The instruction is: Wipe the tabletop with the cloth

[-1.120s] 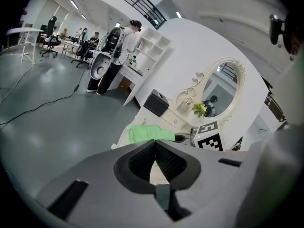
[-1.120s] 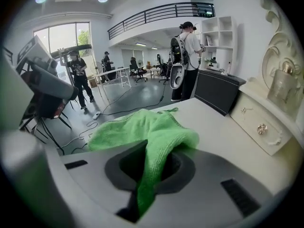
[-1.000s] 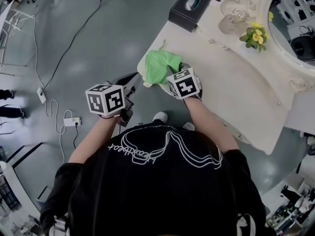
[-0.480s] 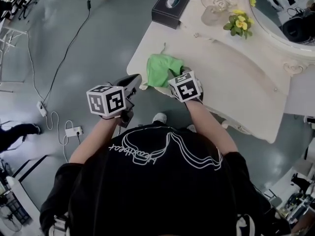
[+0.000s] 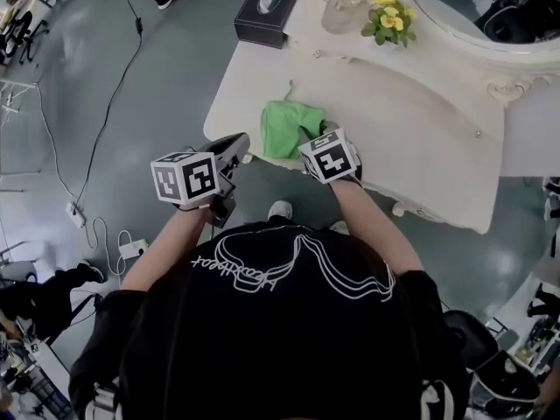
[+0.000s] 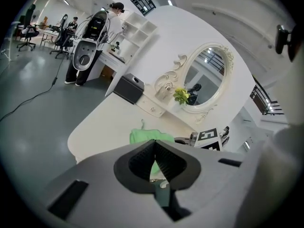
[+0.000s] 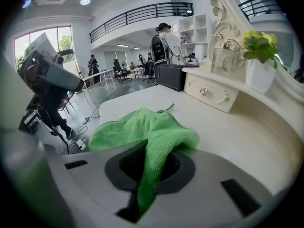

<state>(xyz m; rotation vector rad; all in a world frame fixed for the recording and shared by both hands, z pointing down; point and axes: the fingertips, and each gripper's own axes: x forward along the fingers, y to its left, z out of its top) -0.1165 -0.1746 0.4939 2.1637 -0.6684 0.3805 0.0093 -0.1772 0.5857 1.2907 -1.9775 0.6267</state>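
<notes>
Cloth [image 5: 282, 126]: green, rumpled, terry-like. Lies on the near left part of the tabletop, close to the front edge. One fold lifted back into the right gripper, the rest spread flat on the surface.

Tabletop [image 5: 411, 129]: pale cream with a curved front edge. Bare ahead of the cloth and to its right.

Right gripper [image 7: 151, 167]: clamped on a fold of the cloth, jaws narrow, fabric filling the gap between them. Held low at the table's front edge.

Left gripper [image 6: 153, 150]: jaws brought together with nothing between them. Held off the table's near left corner, above the floor and apart from the cloth.

Step in hand: judged to be the wiping itself, at or near the start of a stroke. Cloth gripped and resting on the surface, with much bare top lying beyond it.

Next move calls for: a firm hold on the fold, downward pressure to keep the cloth flat, and a sweep away from the edge and to the right across the bare top. No part for the left gripper, by the look of it.

Back of table: black tissue box [image 5: 265, 11], pot of yellow flowers [image 5: 388, 17] and oval mirror [image 5: 490, 24], all well apart from the cloth. To be skirted on a long stroke.

Floor [image 5: 131, 86]: grey, with cables trailing at left.
</notes>
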